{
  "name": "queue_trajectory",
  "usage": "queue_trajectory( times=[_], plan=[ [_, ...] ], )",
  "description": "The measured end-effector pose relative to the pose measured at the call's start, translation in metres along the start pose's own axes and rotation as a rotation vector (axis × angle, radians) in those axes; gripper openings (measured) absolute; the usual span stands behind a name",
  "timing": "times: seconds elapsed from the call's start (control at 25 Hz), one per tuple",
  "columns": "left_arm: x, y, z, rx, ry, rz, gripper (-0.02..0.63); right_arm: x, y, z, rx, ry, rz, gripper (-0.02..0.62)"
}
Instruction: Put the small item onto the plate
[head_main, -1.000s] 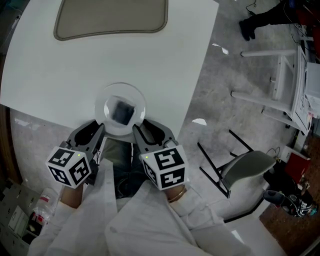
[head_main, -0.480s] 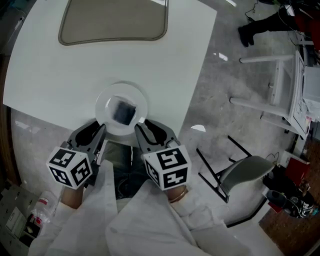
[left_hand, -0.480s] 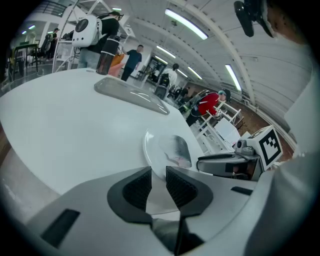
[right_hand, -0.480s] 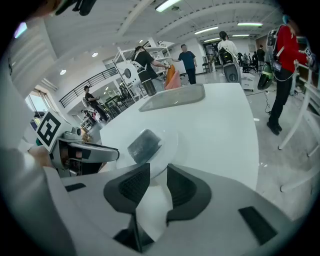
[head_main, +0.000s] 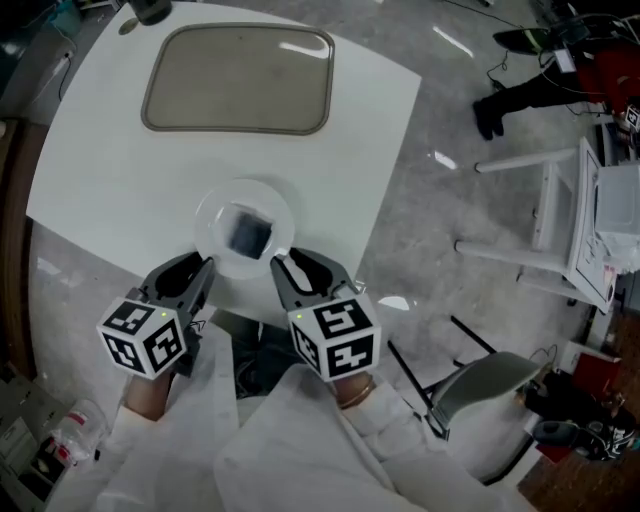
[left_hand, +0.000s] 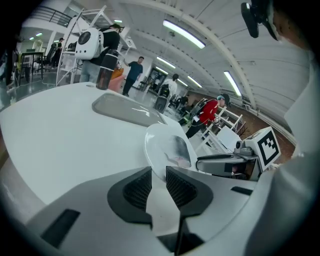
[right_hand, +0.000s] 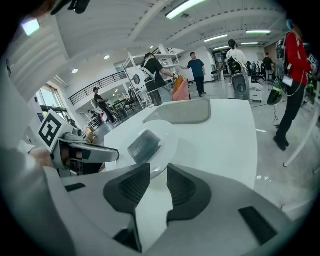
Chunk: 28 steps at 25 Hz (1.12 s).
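A clear round plate (head_main: 208, 216) lies at the near edge of the white table (head_main: 110, 190), with a small dark squarish item (head_main: 248, 233) resting on it. My left gripper (head_main: 187, 266) is just short of the plate's near left rim, open and empty. Open as well, my right gripper (head_main: 301, 262) is at the near right rim with nothing between its jaws. The left gripper view has the plate (left_hand: 159, 142) and item (left_hand: 179, 150) straight beyond the jaws of my left gripper (left_hand: 158, 175). The right gripper view shows the item (right_hand: 144, 145) on the plate (right_hand: 167, 131) beyond my right gripper (right_hand: 158, 182).
A grey-brown tray (head_main: 240, 80) lies at the table's far side, with a dark cup (head_main: 150, 10) beyond it. On the floor to the right stand a grey chair (head_main: 490, 375) and a white rack (head_main: 560, 200). Several people stand in the background of both gripper views.
The head view has swung, so more of the tray and the far table shows. Both grippers stay at the plate's near rim, and the item stays on the plate.
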<state>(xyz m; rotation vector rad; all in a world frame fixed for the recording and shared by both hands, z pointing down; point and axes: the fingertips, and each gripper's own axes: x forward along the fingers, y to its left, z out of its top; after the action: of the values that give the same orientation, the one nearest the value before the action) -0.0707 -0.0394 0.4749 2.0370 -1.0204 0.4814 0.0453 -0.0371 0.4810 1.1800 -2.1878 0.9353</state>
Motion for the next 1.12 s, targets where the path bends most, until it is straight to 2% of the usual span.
queue_trajectory(
  times=[0.28,0.6,0.88,1.12],
  plan=[
    [0.014,0.001,0.022,0.023,-0.020,-0.014,0.087,0.007,-0.015,0.022,-0.016,-0.016,-0.022,0.114],
    [0.024,0.036,0.053,0.064,0.009,-0.064,0.087,0.042,-0.013,0.048,0.035,-0.034,-0.074,0.114],
    [0.033,0.071,0.105,0.130,0.013,-0.094,0.087,0.073,-0.010,0.097,0.052,-0.072,-0.119,0.112],
    [0.049,0.092,0.134,0.179,0.026,-0.124,0.087,0.097,-0.016,0.122,0.084,-0.094,-0.151,0.112]
  ],
)
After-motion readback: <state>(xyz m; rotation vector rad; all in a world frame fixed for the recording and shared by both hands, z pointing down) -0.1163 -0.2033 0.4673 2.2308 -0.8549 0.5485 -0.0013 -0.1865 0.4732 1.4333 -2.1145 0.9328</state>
